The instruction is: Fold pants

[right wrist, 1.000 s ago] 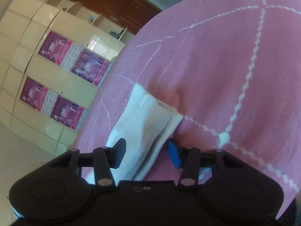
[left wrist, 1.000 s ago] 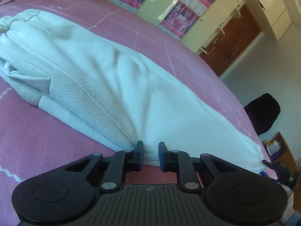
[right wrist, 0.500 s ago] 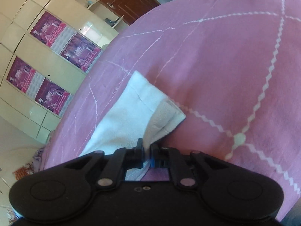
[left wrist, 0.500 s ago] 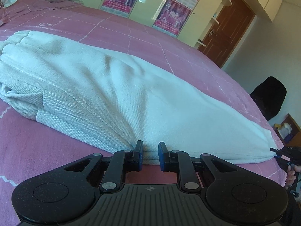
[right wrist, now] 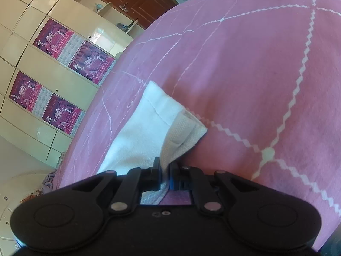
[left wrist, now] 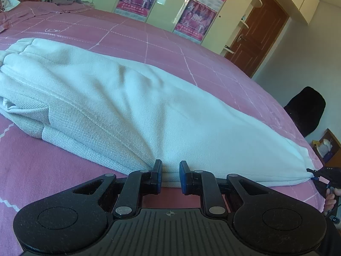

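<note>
1. While the white woven cotton pants [left wrist: 132,106] lie lengthwise on the pink quilted bed [left wrist: 149,42], my right tongs [right wrist: 165,175], just closing, clamp the hem.
2. My left tongs [left wrist: 169,176] sit nearly together at the side seam, gripping nothing I can confirm.
3. Next, I judge, comes carrying the hem toward the waistband.

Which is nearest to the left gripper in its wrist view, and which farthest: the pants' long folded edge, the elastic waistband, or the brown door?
1. Long folded edge of the pants, right at the left gripper fingertips.
2. Elastic waistband, far left, up the bed.
3. Brown door, upper right, beyond the bed.
</note>
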The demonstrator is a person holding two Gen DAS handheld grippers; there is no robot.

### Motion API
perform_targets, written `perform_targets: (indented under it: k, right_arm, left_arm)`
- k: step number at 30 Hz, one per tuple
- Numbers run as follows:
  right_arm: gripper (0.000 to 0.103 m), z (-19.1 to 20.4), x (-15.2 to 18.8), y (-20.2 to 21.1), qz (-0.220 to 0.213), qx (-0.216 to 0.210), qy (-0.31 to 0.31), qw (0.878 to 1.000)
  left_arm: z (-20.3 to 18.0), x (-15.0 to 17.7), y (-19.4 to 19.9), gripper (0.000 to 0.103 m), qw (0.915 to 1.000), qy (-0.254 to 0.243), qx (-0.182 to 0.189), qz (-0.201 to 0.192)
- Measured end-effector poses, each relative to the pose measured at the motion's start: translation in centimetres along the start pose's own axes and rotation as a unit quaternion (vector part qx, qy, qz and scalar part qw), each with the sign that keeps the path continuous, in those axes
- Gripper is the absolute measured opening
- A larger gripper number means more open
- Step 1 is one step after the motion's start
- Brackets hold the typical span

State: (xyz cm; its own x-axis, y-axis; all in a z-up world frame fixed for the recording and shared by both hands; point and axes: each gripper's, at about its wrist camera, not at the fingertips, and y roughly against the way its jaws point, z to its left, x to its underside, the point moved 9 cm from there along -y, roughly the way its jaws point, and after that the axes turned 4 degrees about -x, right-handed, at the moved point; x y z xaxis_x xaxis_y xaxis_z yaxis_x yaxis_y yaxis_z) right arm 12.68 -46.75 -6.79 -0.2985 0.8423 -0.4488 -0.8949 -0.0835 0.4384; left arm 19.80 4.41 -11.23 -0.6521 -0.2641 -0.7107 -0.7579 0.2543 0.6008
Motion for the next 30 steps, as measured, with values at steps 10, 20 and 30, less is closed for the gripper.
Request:
perform_targets:
  k: [10, 20, 30]
  right_arm:
    - [0.005, 0.7, -0.3, -0.7, 0.003, 0.003, 0.003, 1.0]
    - [0.008, 7.0, -0.1, 0.4, -0.055, 0.04, 0.066, 0.996]
    - [0.008, 25.9, 12.0, -5.7, 0.03, -0.062, 0.253, 0.965]
  left_arm:
    - [9.6, -6.0, 3.3, 0.018, 0.9849, 0.035, -0.163, -0.046]
    - [10.9, -5.8, 2.6, 0.018, 0.9881, 0.058, -0.134, -0.05]
    - [13.0, -6.3, 4.3, 0.018, 0.9839, 0.065, -0.148, -0.075]
